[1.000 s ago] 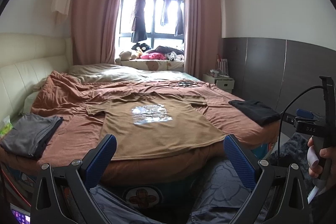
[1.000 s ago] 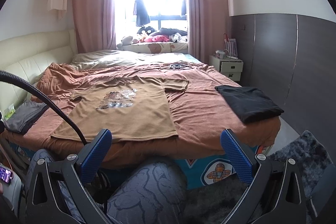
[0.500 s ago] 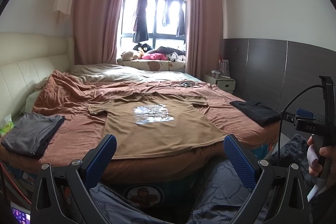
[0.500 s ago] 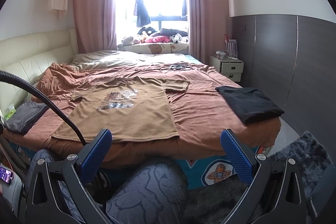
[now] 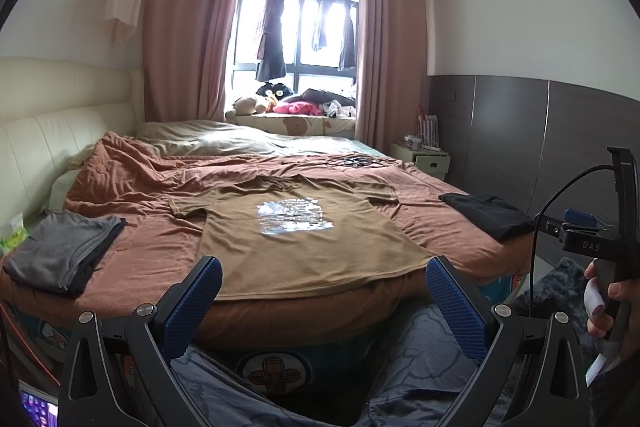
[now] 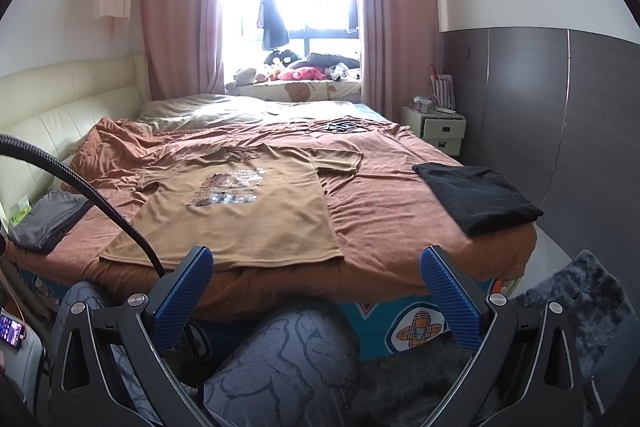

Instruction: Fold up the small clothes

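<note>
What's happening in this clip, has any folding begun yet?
Not yet. A person holds both tools short of the bed: the left hand-held gripper and the right hand-held gripper are open and empty. A brown T-shirt lies spread flat, print up, on the rust bedspread, unfolded. A folded grey garment sits at the bed's left corner and a folded black one at its right.

The left gripper (image 5: 324, 301) has black frame arms with round silver screws and two blue ribbed pads (image 5: 450, 301). The right gripper (image 6: 316, 291) is built the same. A black cable (image 6: 100, 195) curves left of its frame. Below the frame, the person's trousers (image 6: 280, 363) are grey-blue, with perhaps a cartoon print.
</note>
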Action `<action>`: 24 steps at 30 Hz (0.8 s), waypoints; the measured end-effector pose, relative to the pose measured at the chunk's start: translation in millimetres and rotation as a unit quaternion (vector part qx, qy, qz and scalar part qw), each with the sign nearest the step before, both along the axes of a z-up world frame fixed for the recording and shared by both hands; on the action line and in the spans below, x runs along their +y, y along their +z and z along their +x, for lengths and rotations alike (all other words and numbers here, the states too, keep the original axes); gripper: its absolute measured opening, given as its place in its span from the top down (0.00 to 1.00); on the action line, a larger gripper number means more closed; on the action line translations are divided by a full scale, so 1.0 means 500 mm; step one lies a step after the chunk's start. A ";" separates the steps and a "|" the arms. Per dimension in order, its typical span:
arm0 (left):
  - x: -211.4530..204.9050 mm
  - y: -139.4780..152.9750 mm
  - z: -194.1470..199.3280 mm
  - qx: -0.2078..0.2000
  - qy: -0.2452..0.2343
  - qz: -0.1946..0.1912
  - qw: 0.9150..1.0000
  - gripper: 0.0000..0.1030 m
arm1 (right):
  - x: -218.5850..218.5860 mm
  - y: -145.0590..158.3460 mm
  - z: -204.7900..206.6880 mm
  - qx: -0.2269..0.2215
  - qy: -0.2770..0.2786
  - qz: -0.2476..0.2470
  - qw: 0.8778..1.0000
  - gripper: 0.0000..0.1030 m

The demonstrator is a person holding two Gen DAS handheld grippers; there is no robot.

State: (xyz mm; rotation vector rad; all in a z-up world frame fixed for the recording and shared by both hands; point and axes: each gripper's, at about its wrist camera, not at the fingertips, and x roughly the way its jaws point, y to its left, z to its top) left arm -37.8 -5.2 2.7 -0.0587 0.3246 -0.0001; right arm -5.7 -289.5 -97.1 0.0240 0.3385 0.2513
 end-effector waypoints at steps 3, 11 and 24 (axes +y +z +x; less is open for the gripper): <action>0.000 0.000 0.000 0.000 0.000 0.000 1.000 0.00 | 0.002 0.000 -0.001 0.000 0.000 0.000 1.000 0.00; 0.007 -0.005 -0.005 0.002 0.001 -0.001 1.000 0.00 | 0.002 -0.002 0.001 0.001 -0.001 0.000 1.000 0.00; 0.032 -0.010 0.030 0.010 0.009 -0.001 1.000 0.00 | 0.007 -0.004 0.033 0.010 0.002 0.008 1.000 0.00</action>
